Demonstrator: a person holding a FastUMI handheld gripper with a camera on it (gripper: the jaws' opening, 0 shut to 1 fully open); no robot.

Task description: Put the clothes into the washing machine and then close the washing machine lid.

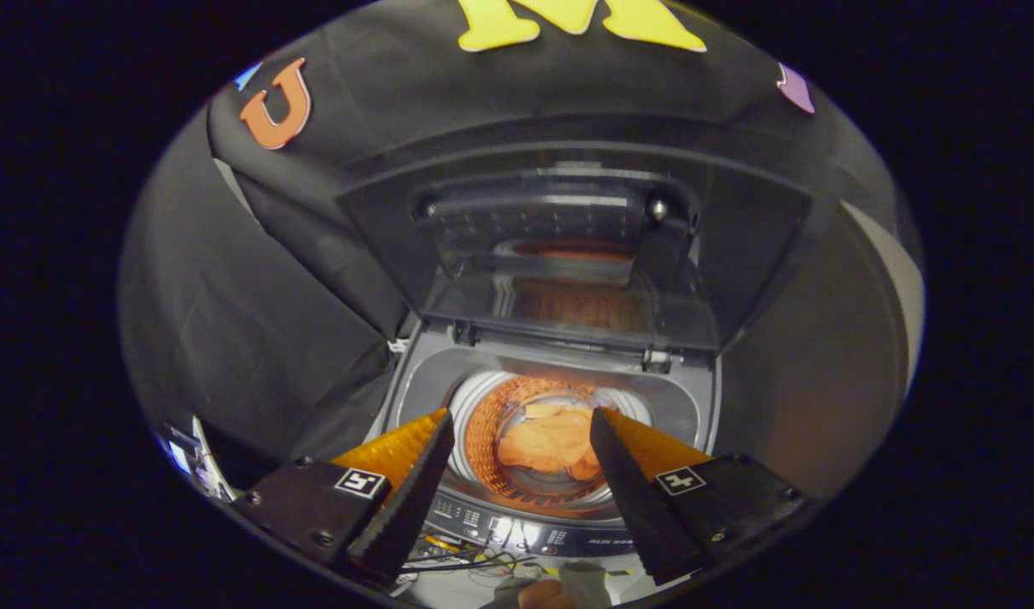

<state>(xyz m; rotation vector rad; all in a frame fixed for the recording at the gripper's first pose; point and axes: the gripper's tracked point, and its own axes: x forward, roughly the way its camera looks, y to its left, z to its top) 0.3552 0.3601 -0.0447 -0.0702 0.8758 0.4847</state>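
I hold my gripper (521, 416) above the washing machine (695, 397), its fingers spread wide apart and pinching nothing. Between and just beyond the fingertips I look straight down into the drum (483, 431) — a round tub with a perforated wall. The clothes (547, 444), an orange crumpled bundle, lie at the bottom of that drum, well apart from both fingers. The lid (568, 254) stands raised behind the opening, hinged at the far side of the machine, and its clear window mirrors an orange glow. Nearest me, below the drum's rim, runs the control panel (517, 531) — with some loose cables (466, 558) lying just in front of it.
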